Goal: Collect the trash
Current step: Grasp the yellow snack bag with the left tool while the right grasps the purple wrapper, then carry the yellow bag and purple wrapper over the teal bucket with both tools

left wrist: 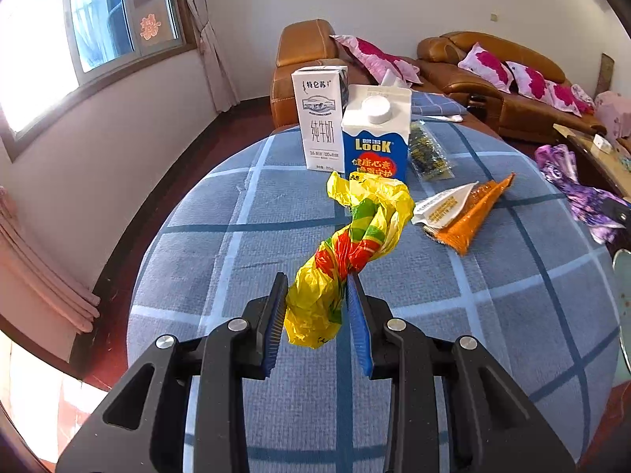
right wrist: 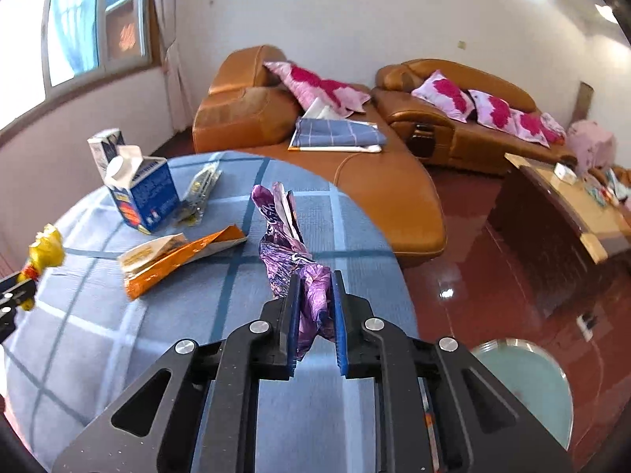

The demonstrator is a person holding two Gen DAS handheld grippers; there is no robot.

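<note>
My left gripper [left wrist: 315, 280] is shut on a crumpled yellow, red and green plastic bag [left wrist: 347, 252] and holds it above the blue checked tablecloth [left wrist: 221, 260]. My right gripper [right wrist: 315, 282] is shut on a crumpled purple wrapper [right wrist: 288, 252], lifted over the table's right side; the wrapper also shows in the left wrist view [left wrist: 579, 193]. On the table lie an orange and white wrapper [left wrist: 461, 213] [right wrist: 177, 256], a white milk carton [left wrist: 319, 118], a blue LOOK carton [left wrist: 374, 138] [right wrist: 142, 193] and a clear packet [left wrist: 430, 153].
A pale round bin [right wrist: 524, 386] stands on the red floor to the right of the table. Brown leather sofas with pink pillows [right wrist: 445, 118] stand behind. A wooden coffee table [right wrist: 572, 205] is at the far right. A window [left wrist: 102, 19] is on the left wall.
</note>
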